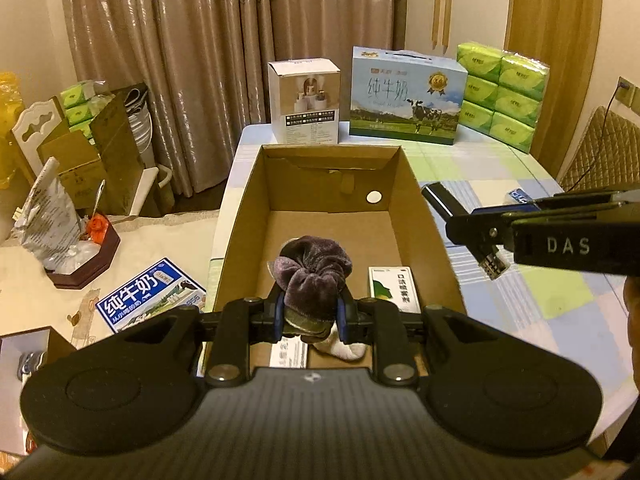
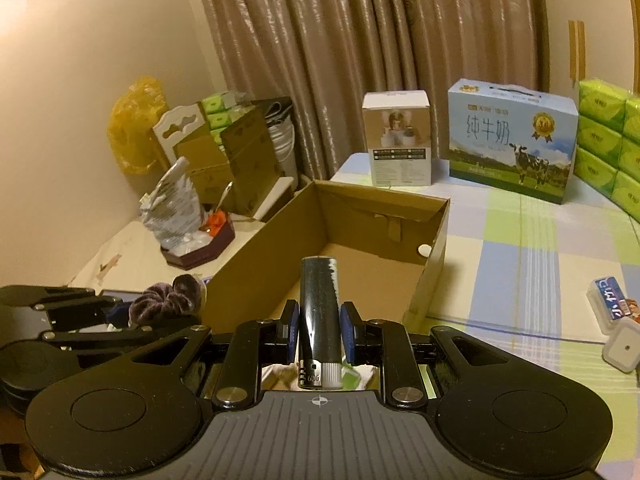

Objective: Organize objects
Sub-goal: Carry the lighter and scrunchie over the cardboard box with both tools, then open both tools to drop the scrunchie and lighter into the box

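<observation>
An open cardboard box stands on the checked tablecloth; it also shows in the right wrist view. My left gripper is shut on a purple velvet scrunchie and holds it above the near end of the box. A green-and-white medicine box, a white sock and a white packet lie inside. My right gripper is shut on a black lighter, held over the box's near right corner. In the left wrist view the lighter sticks out past the box's right wall.
A white carton, a milk gift box and green tissue packs stand at the table's back. A small blue packet and a white square case lie on the right. A milk carton and a dark tray lie on the left.
</observation>
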